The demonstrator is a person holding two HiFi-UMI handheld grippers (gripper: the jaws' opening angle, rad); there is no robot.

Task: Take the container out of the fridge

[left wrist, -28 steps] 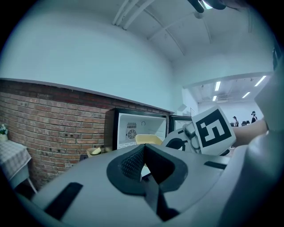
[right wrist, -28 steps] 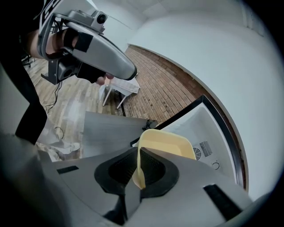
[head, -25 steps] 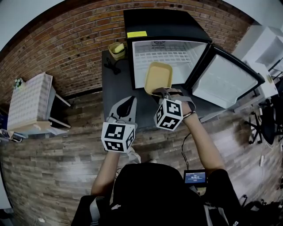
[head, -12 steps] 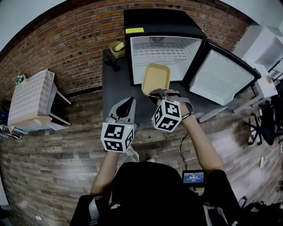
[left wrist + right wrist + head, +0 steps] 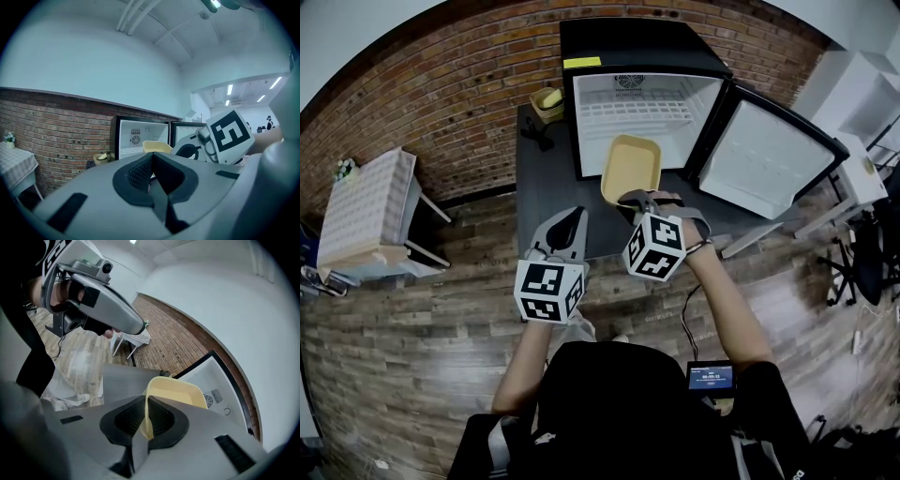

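Observation:
A shallow yellow container [image 5: 630, 167] hangs in the air in front of the open fridge [image 5: 642, 94], above the dark table [image 5: 546, 192]. My right gripper [image 5: 627, 198] is shut on its near rim. In the right gripper view the rim runs between the pads, with the container [image 5: 176, 397] beyond the right gripper [image 5: 146, 420]. My left gripper [image 5: 572, 218] hangs to the left of it over the table's front edge, shut with nothing in it. Seen from the left gripper [image 5: 151, 161], the container [image 5: 157, 146] is outside the white fridge interior [image 5: 136, 138].
The fridge door [image 5: 769, 159] stands swung open to the right. A small basket [image 5: 547, 101] with yellow contents sits on the table left of the fridge. A white side table [image 5: 361, 211] stands at the far left by the brick wall.
The right gripper and the container drifted slightly left and away from the fridge, then held still. The left gripper stayed where it was.

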